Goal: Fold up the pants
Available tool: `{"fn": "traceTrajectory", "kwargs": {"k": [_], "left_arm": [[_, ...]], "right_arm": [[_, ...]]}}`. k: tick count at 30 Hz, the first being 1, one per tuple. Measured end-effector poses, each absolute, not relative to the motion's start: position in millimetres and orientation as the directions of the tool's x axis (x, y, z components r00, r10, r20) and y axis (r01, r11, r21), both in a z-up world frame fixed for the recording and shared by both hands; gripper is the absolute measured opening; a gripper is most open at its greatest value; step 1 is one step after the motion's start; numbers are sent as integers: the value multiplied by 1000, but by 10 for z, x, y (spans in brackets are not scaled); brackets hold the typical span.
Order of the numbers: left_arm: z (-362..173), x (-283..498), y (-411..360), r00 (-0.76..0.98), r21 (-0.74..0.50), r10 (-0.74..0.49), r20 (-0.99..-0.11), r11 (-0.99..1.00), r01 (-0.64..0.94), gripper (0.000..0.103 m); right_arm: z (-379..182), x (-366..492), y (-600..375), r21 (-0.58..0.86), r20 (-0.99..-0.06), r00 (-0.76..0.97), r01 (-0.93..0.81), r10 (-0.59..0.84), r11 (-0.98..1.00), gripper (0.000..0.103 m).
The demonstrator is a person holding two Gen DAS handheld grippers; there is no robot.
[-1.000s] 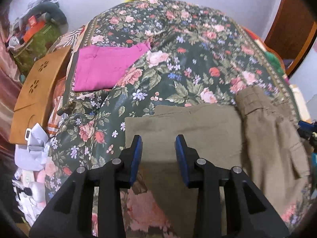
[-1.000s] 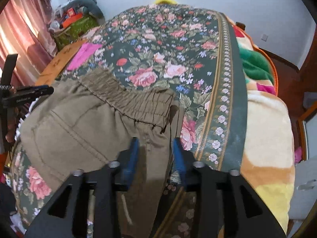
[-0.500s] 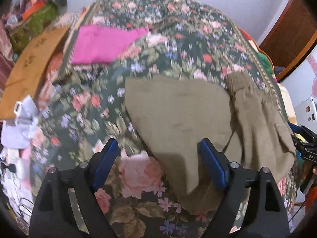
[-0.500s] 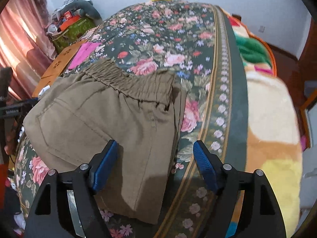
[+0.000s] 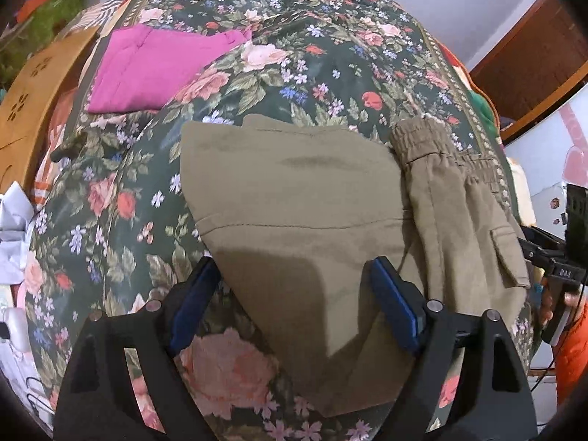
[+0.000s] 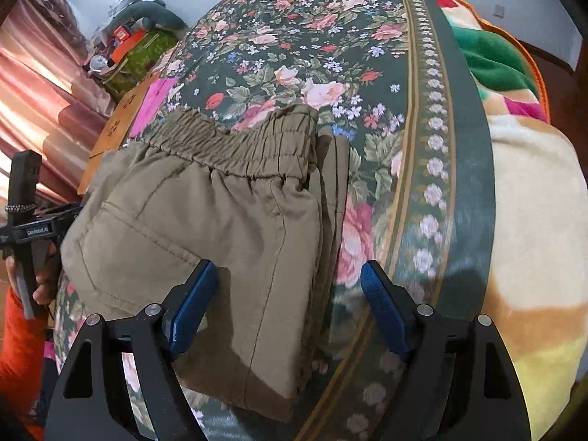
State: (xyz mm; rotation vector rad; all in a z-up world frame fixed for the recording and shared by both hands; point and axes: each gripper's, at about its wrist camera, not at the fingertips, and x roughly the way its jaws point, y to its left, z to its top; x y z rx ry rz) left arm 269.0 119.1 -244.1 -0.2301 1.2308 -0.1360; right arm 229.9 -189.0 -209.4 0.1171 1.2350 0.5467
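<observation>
On the bed: a floral bedspread (image 5: 312, 73) covered it, and the olive pants (image 5: 294, 198) lay folded at the centre of the left wrist frame.
Waistband: the elastic waistband (image 6: 239, 143) sat in the upper middle of the right wrist frame, folded over the legs.
Left claw (image 5: 294, 294): its jaws stood wide apart above the pants' lower edge, holding nothing.
Right claw (image 6: 286, 294): its jaws were also spread wide over the pants' right edge, gripping nothing.
Pink garment (image 5: 158, 66): it lay folded at the upper left of the left wrist frame, well apart from the pants.
Blanket (image 6: 533, 202): a cream and green one lay at the right of the right wrist frame.
</observation>
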Motion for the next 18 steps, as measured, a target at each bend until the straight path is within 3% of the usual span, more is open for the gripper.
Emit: {"fn": "traceTrajectory", "kwargs": {"k": [9, 12, 14, 18], "left_arm": [[-2525, 2938, 1166, 329, -277, -261, -907, 961, -1, 80], [-2531, 2997, 1130, 342, -280, -270, -900, 960, 23, 61], [-2522, 3032, 1110, 350, -283, -276, -895, 959, 33, 37], [-2496, 3063, 1097, 374, -244, -230, -899, 970, 8, 23]], "right_arm": [[-2238, 2598, -1754, 405, -854, 188, -347, 486, 846, 78], [-2273, 2631, -1718, 406, -849, 200, -343, 488, 847, 76], [-2271, 2634, -1718, 398, -851, 205, -351, 484, 848, 61], [-2274, 2679, -1782, 418, -847, 198, -324, 493, 849, 31]]}}
